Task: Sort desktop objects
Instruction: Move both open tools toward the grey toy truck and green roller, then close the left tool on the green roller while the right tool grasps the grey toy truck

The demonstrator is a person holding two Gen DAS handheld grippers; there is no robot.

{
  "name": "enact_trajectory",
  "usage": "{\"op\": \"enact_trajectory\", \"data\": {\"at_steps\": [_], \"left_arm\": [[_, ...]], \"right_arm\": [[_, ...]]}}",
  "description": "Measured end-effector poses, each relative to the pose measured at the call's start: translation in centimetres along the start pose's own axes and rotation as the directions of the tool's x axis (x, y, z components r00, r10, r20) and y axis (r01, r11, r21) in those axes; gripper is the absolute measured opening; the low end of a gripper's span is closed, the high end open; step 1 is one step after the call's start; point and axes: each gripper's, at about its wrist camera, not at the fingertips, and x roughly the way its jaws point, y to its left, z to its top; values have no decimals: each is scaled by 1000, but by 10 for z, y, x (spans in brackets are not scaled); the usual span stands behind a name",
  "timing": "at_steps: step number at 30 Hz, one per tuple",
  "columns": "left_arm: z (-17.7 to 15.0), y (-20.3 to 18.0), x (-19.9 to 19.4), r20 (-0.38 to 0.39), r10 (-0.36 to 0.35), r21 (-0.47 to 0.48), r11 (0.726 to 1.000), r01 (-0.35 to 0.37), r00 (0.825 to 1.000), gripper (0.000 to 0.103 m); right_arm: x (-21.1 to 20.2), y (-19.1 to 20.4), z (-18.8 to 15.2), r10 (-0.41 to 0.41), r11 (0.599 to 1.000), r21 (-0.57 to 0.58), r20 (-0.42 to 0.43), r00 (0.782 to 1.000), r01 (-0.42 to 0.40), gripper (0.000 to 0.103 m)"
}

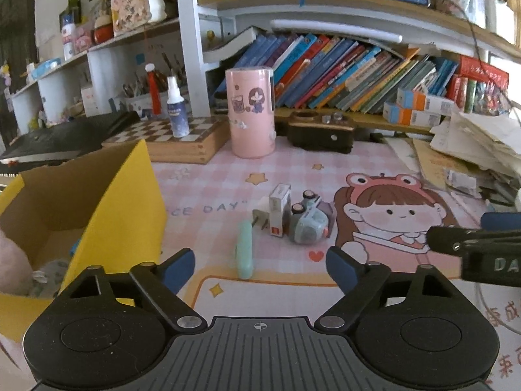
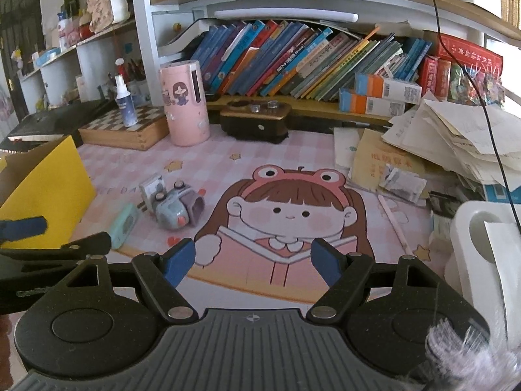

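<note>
Several small things huddle mid-mat on the desk mat [image 1: 202, 192]: a slim mint case [image 1: 244, 251], a white charger plug [image 1: 276, 210] and a rounded grey-blue toy car [image 1: 307, 224]. We hold the left gripper [image 1: 260, 265] and right gripper [image 2: 252, 262] wide apart, both empty. Smooth, curved plastic could slip our pads, or we may nudge the neighbours, short of the yellow cardboard box [image 1: 120, 205] at the mat's left edge.

Soft daylight, fisheye warp
Brightest at the right edge, where the papers [image 2: 462, 130] wash pale; shelves [image 1: 325, 9] bow near the borders, corners go dark, centre is sharp, shadows are faint
</note>
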Motion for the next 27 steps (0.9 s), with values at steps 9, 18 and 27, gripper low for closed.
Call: {"op": "enact_trajectory", "data": {"at_steps": [9, 18, 27], "left_arm": [[8, 1, 46, -74, 28, -25, 999, -30, 997, 65], [5, 10, 84, -157, 51, -44, 997, -58, 986, 43], [3, 13, 73, -126, 15, -22, 1000, -17, 992, 17]], "right_arm": [[15, -1, 10, 9, 1000, 0, -5, 1000, -9, 77], [24, -3, 16, 16, 1000, -9, -14, 1000, -17, 77], [36, 2, 15, 65, 997, -33, -40, 997, -67, 77]]}}
